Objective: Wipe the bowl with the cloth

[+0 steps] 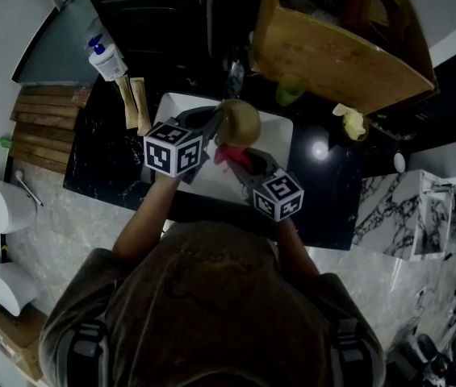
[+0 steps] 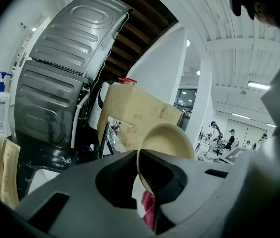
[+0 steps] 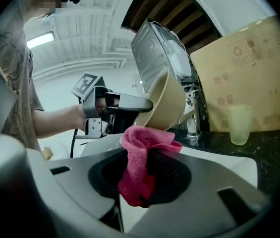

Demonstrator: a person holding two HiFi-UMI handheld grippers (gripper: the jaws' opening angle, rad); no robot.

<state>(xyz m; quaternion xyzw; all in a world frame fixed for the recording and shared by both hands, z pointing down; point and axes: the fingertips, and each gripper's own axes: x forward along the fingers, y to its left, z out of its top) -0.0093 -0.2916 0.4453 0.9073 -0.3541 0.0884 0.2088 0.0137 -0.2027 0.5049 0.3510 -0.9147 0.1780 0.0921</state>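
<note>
The left gripper (image 2: 147,182) is clamping the rim of a round beige bowl (image 2: 167,140), tilting it above the white sink (image 1: 280,139). The right gripper (image 3: 147,177) is pinching a crumpled pink cloth (image 3: 147,140) just beside the bowl. Hard wiping could lever the bowl out of that thin rim hold.

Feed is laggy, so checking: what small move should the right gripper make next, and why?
Probably raise the right gripper slightly so the pink cloth presses against the beige bowl. The left gripper pinches the bowl's rim, holding it tilted above the sink; the cloth, clamped in the right jaws, sits just beneath it, and firm contact isn't evident.
</note>
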